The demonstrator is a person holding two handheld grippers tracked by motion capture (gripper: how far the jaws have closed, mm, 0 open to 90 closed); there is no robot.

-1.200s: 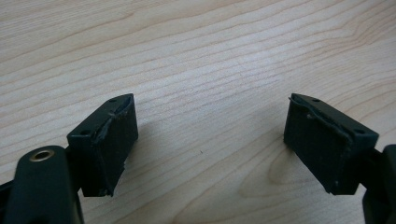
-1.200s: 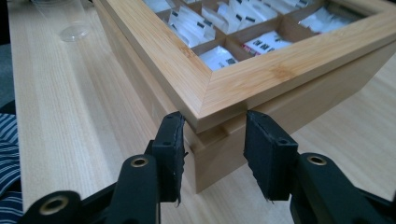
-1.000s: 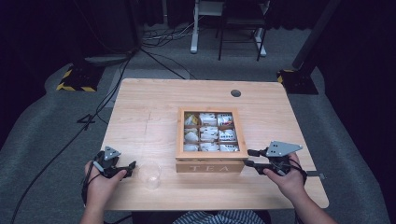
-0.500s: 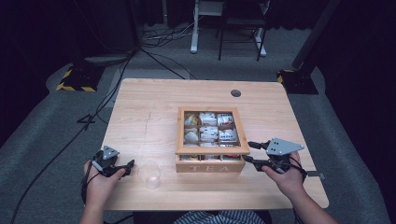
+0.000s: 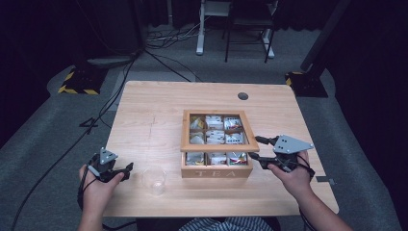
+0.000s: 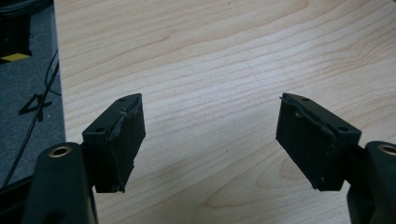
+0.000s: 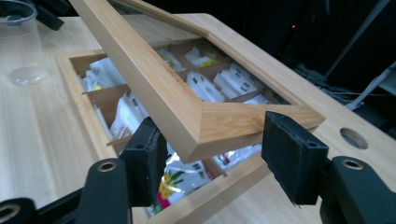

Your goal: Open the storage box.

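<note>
The right gripper (image 7: 212, 154), wide open, props the tea box (image 5: 216, 171) lid (image 7: 154, 88) up. Next, push it higher. The left gripper (image 6: 210, 140) waits, wide open, holding nothing.

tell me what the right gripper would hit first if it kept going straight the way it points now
Most likely the raised corner of the wooden-framed glass lid of the wooden tea box. The right gripper has that corner sitting between its open jaws, just ahead, though the exact gap is hard to judge.
</note>
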